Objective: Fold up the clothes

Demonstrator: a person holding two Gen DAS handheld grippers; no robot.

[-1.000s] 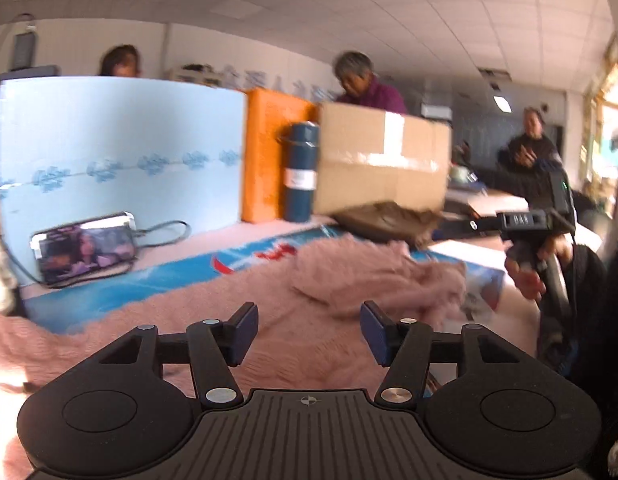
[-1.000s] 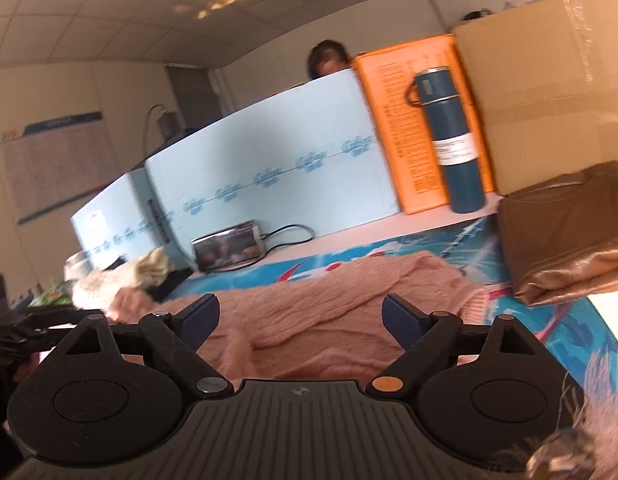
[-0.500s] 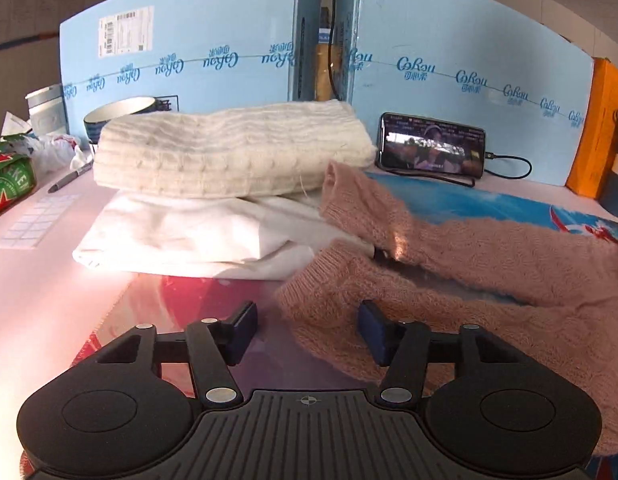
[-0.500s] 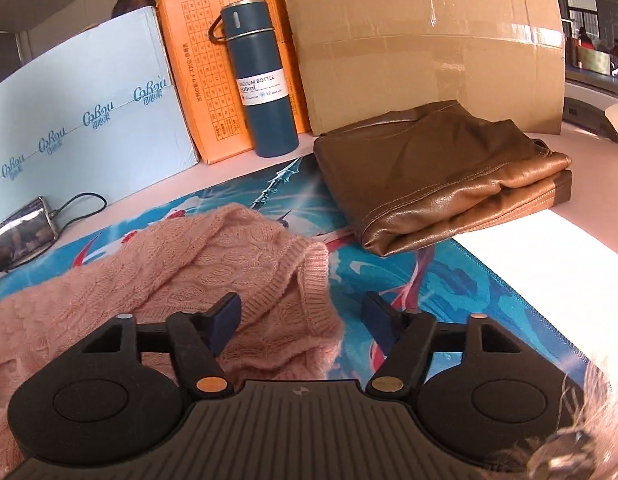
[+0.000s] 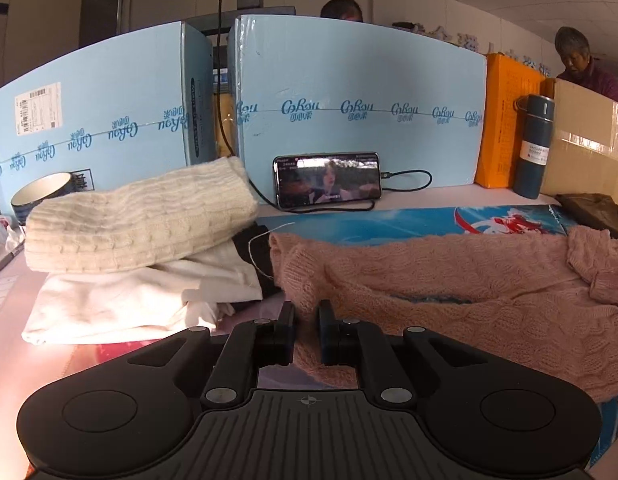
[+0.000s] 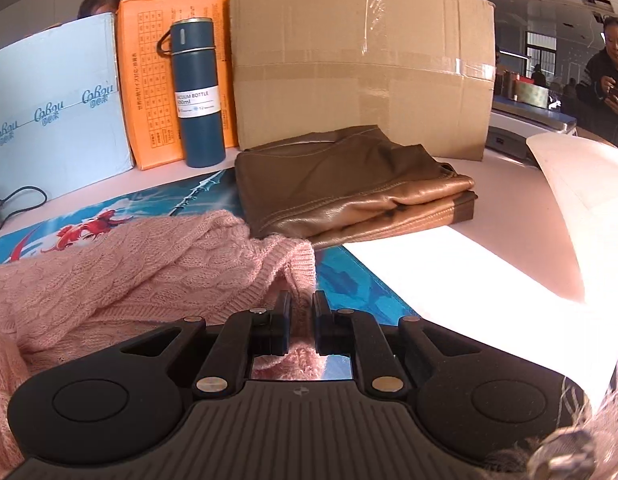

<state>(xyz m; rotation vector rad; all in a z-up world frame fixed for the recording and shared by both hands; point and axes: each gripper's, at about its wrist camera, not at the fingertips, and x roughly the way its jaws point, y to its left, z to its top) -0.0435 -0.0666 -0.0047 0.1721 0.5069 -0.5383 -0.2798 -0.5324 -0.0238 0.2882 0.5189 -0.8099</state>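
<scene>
A bowl [image 5: 41, 192] sat at left, contents hidden. Both jaws had just closed: left hand-held gripper [image 5: 307, 314] and right hand-held gripper [image 6: 300, 305] each pinched the sweater [image 5: 449, 280].

One pink sweater [image 5: 449, 280], one brown garment [image 6: 349, 184], perhaps two pale folded garments [image 5: 137, 216], one flask [image 6: 197, 92], one phone [image 5: 328, 181].

sweater [image 5: 449, 280] on mat [image 5: 389, 220] | folded stack [image 5: 141, 240] left | phone [image 5: 328, 180] behind
</scene>
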